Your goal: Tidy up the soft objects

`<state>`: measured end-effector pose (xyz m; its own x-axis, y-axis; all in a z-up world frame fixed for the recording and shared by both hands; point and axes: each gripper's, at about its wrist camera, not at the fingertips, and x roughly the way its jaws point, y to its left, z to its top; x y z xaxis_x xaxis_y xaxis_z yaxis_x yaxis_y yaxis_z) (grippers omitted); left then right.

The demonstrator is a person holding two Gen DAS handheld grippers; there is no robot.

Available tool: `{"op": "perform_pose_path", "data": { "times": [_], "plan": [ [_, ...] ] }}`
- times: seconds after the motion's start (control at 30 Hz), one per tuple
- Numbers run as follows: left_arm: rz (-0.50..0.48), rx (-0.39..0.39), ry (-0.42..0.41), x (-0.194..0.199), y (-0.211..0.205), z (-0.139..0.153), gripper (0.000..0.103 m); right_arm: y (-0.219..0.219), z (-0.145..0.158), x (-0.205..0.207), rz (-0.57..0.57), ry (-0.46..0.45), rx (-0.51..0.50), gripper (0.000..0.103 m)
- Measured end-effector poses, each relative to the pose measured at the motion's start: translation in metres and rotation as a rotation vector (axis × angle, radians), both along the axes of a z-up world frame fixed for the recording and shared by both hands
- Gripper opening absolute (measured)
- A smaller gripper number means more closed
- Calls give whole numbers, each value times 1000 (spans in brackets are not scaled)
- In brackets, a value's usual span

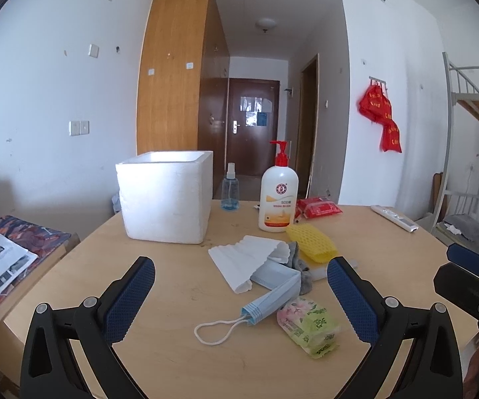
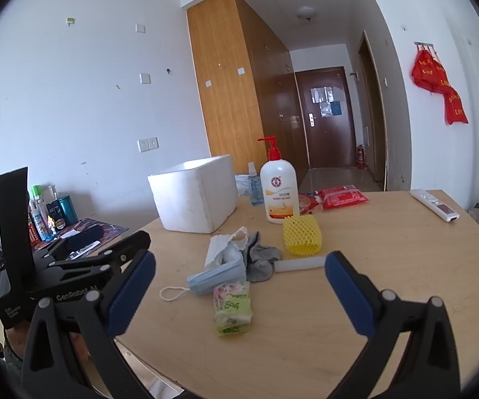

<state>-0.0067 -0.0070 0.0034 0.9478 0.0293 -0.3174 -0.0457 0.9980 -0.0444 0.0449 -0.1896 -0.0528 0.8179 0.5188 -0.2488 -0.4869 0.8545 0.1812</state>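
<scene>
A pile of soft things lies mid-table: a blue face mask [image 1: 272, 294] [image 2: 216, 276], a green tissue pack [image 1: 309, 324] [image 2: 232, 307], a white ribbed foam sheet [image 1: 246, 261] [image 2: 221, 246], a grey sock [image 1: 300, 266] [image 2: 259, 259], a yellow foam net [image 1: 310, 242] [image 2: 301, 234] and a white foam strip [image 2: 299, 263]. A white foam box [image 1: 166, 196] [image 2: 194, 198] stands open-topped behind them. My left gripper [image 1: 241, 294] is open, just short of the mask. My right gripper [image 2: 239, 294] is open, near the tissue pack; neither holds anything.
A lotion pump bottle [image 1: 277, 196] [image 2: 278, 193], a small spray bottle [image 1: 230, 188], a red wipes pack [image 1: 319, 207] [image 2: 342, 197] and a remote [image 1: 394, 217] [image 2: 433, 204] sit at the table's back. A side shelf [image 1: 16, 249] with papers and bottles stands left. A bunk bed [image 1: 472, 153] is right.
</scene>
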Motion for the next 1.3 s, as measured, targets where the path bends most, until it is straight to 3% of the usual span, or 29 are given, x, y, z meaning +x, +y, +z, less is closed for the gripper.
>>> {"op": "perform_pose_path", "data": {
  "times": [1.3],
  "plan": [
    [4, 4, 18, 3, 0, 0, 103, 0, 3, -2, -1, -5, -9, 103]
  ]
}}
